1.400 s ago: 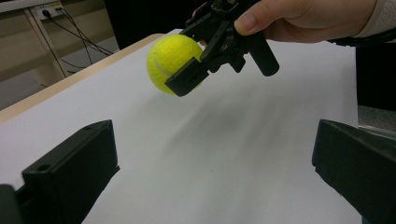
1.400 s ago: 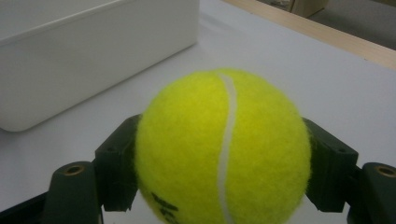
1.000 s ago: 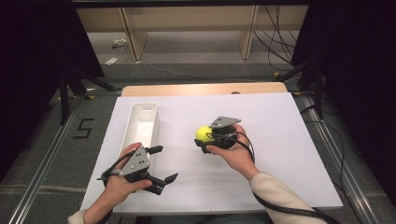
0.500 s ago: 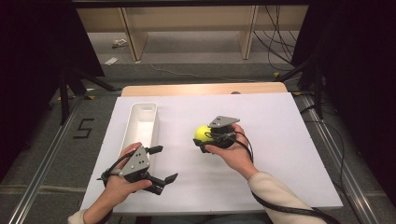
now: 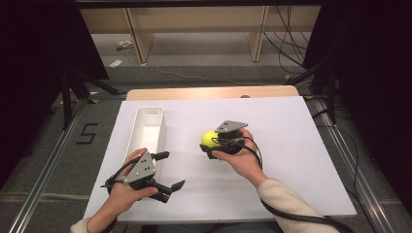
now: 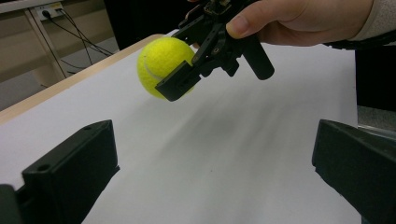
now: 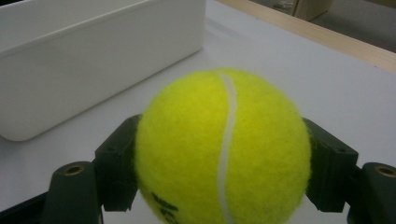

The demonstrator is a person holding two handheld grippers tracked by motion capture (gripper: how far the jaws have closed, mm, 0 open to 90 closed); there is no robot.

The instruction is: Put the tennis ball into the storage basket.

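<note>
Ball (image 5: 209, 139) up off the white table (image 5: 291, 145) now, clamped between the jaws of the right gripper (image 5: 212, 143) and edged slightly toward the white bin (image 5: 145, 127) compared with a moment back. Carried in the air, squeezed from both sides, seam facing the right gripper view. Left gripper (image 5: 167, 170) parked near the bin's front end, jaws wide apart, nothing between them, unmoved. Looks like a carry under way, bin the likely drop spot; grip seems firm enough.
</note>
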